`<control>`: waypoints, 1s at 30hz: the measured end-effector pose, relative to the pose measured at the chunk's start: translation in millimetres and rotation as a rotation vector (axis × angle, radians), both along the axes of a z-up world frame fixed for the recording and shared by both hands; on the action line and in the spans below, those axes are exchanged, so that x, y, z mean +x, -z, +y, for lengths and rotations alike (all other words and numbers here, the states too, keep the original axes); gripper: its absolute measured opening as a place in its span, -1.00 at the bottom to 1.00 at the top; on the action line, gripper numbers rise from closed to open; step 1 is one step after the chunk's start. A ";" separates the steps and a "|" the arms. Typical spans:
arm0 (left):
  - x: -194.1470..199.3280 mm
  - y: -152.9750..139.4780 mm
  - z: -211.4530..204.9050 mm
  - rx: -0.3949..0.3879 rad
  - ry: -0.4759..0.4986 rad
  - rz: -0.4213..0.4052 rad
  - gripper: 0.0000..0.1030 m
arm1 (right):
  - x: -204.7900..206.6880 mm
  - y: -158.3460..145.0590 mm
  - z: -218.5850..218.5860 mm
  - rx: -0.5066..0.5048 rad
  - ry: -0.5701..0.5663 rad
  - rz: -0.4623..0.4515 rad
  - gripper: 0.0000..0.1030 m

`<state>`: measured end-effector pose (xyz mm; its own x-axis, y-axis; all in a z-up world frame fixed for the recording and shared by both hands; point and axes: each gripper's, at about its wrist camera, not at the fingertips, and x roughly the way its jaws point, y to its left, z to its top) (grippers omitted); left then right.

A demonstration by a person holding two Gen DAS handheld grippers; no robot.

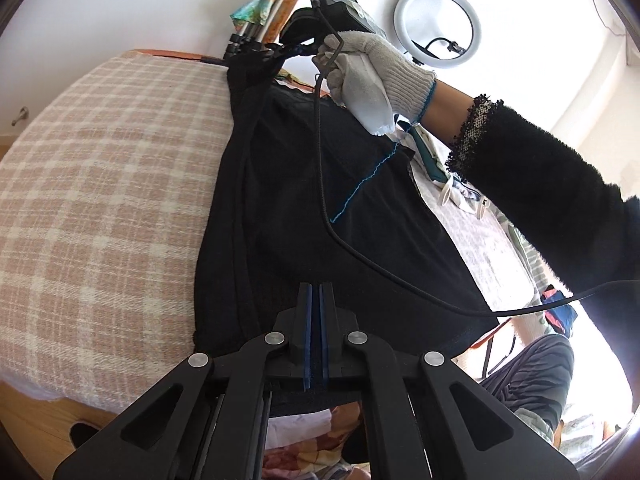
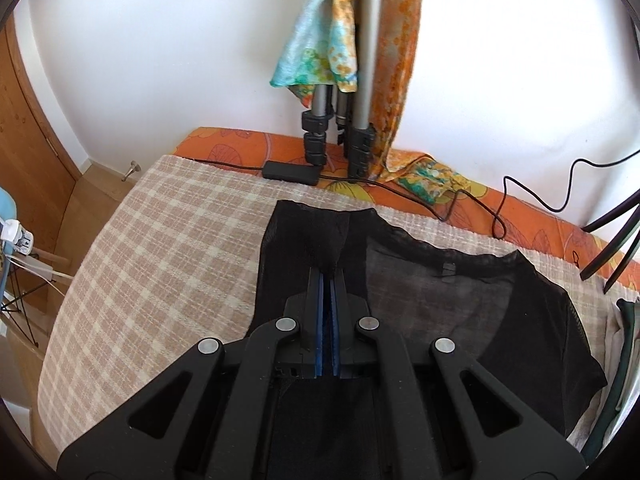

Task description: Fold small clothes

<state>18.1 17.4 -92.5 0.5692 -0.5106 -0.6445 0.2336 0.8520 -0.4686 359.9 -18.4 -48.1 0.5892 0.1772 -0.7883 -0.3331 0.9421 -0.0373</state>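
Note:
A black sheer garment (image 1: pixel 320 200) hangs stretched over the plaid bed cover (image 1: pixel 100 180), held at two ends. My left gripper (image 1: pixel 316 286) is shut at its near edge, with the fabric running under and between the fingers. At the far end a hand in a white glove (image 1: pixel 368 64) holds my right gripper (image 1: pixel 286 51), which pinches a bunched corner. In the right wrist view the right gripper (image 2: pixel 325 272) is shut on a gathered fold of the black garment (image 2: pixel 440 300). The rest of the cloth drapes to the right over the plaid cover (image 2: pixel 160 240).
A tripod (image 2: pixel 340 136) draped with colourful scarves stands at the head of the bed on an orange sheet (image 2: pixel 240 144), beside a power adapter (image 2: pixel 290 171) and cables. A ring light (image 1: pixel 436 24) hangs on the wall. Other clothes (image 1: pixel 480 220) lie to the right. A black cable (image 1: pixel 360 260) crosses the garment.

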 end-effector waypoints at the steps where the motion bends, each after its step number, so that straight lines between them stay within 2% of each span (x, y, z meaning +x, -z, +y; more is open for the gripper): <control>1: 2.5 1.0 -5.7 0.007 0.014 0.002 -0.97 | 1.1 3.4 -8.2 -0.005 0.015 0.003 -0.93; 7: 7.2 4.3 -32.9 0.019 0.086 0.013 -0.97 | 15.8 21.5 -49.0 -0.029 0.099 0.017 -0.93; 10: 4.1 1.9 -36.4 0.057 0.088 -0.001 -0.94 | 25.9 33.3 -60.7 -0.018 0.114 0.076 -0.92; 13: -6.2 -1.8 -27.3 0.149 0.029 -0.028 -0.67 | 22.5 37.7 -65.3 -0.002 0.100 0.081 -0.92; 15: -15.5 -2.8 -16.3 0.223 -0.029 -0.065 -0.39 | 18.9 37.8 -66.0 0.009 0.085 0.082 -0.92; 16: -22.2 -2.6 -12.3 0.269 -0.054 -0.088 -0.13 | 17.8 37.4 -65.9 0.018 0.080 0.084 -0.92; 17: -28.3 -1.7 -9.5 0.319 -0.074 -0.109 0.03 | 17.0 37.1 -66.5 0.028 0.079 0.086 -0.92; 20: -38.0 5.5 -12.4 0.452 -0.086 -0.144 0.03 | 16.9 36.9 -68.2 0.074 0.083 0.098 -0.92; 24: -33.0 13.9 -26.6 0.562 -0.066 -0.174 0.03 | 17.7 39.4 -64.9 0.086 0.092 0.107 -0.92; 26: -29.0 18.9 -30.9 0.595 -0.057 -0.173 0.03 | 17.5 40.4 -61.3 0.081 0.086 0.108 -0.92; 30: -23.6 26.2 -30.4 0.610 -0.066 -0.150 -0.03 | 18.3 43.0 -55.0 0.069 0.068 0.109 -0.92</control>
